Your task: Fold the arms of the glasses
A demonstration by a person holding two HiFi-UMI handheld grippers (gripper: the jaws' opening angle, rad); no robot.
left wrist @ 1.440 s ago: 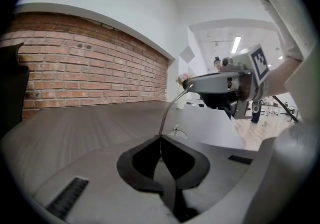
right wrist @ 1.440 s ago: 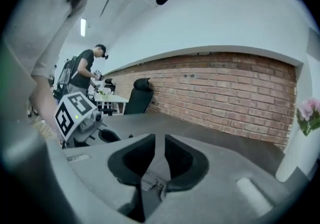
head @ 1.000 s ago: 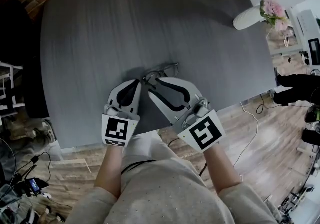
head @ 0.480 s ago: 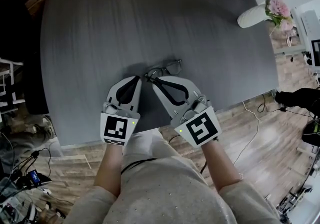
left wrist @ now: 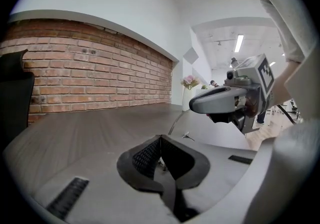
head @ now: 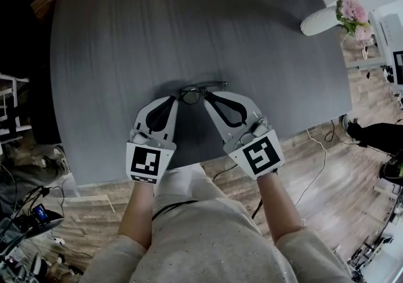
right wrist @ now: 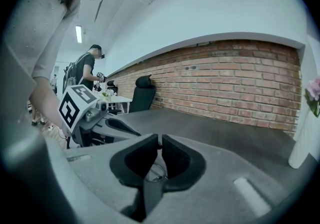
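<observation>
Open-plan office or lab: a brick wall [right wrist: 240, 78] and office chair [right wrist: 144, 92] behind the grey table [head: 189, 29], cables [head: 319, 149] beside it.

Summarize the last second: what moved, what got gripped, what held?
The right gripper went from open jaws to shut on the glasses, and its tips shifted right. The glasses turned from slanted to level across the head view. The left gripper kept its shut grip on their left end. The table is unchanged.

Open tabletop [head: 189, 23] lies beyond the glasses [head: 201, 91]; a vase [head: 320, 21] stands at its far right corner.
</observation>
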